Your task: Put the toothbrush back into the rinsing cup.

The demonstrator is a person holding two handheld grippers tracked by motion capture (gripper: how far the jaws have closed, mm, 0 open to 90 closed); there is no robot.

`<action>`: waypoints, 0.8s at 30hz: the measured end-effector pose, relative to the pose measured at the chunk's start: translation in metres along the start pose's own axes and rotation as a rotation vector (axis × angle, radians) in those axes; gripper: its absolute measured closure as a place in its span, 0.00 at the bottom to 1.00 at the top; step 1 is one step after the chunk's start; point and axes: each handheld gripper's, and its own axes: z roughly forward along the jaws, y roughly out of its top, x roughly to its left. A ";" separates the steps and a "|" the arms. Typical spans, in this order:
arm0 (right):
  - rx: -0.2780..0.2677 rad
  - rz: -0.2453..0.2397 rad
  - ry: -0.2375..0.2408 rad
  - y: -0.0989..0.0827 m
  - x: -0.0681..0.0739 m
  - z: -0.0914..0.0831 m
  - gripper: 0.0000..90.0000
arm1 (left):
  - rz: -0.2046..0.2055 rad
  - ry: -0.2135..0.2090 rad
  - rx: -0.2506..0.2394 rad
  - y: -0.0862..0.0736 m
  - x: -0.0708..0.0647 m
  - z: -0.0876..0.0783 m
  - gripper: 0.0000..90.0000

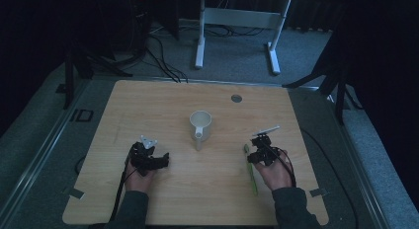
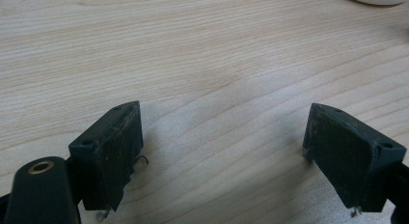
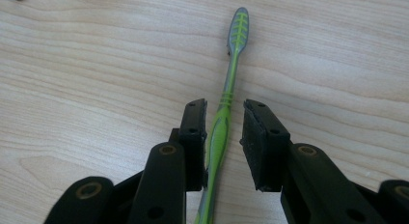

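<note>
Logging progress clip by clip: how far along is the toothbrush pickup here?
Done: the right gripper straddles the green toothbrush, its jaws either side of the handle. In hand: closing on it; a gap shows at one pad, and the brush lies flat on the table, not lifted. Left: gripping, lifting and perhaps carrying it to the white mug. The left gripper is open over bare wood.

Dim room. Light wood worktop (image 1: pixel 148 100) on grey carpet floor (image 1: pixel 237 56). White desk frame (image 1: pixel 237 21) at far centre, black cables (image 1: pixel 163 61) far left, dark stand legs (image 1: pixel 331 81) far right.
</note>
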 end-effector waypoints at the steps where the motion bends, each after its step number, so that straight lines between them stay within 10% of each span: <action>1: 0.006 0.001 0.001 0.000 0.000 0.001 0.78 | 0.000 0.000 0.000 0.000 0.000 0.000 0.16; 24: 0.075 0.009 0.035 0.005 0.003 0.006 0.81 | 0.000 0.000 0.000 0.000 0.000 0.000 0.16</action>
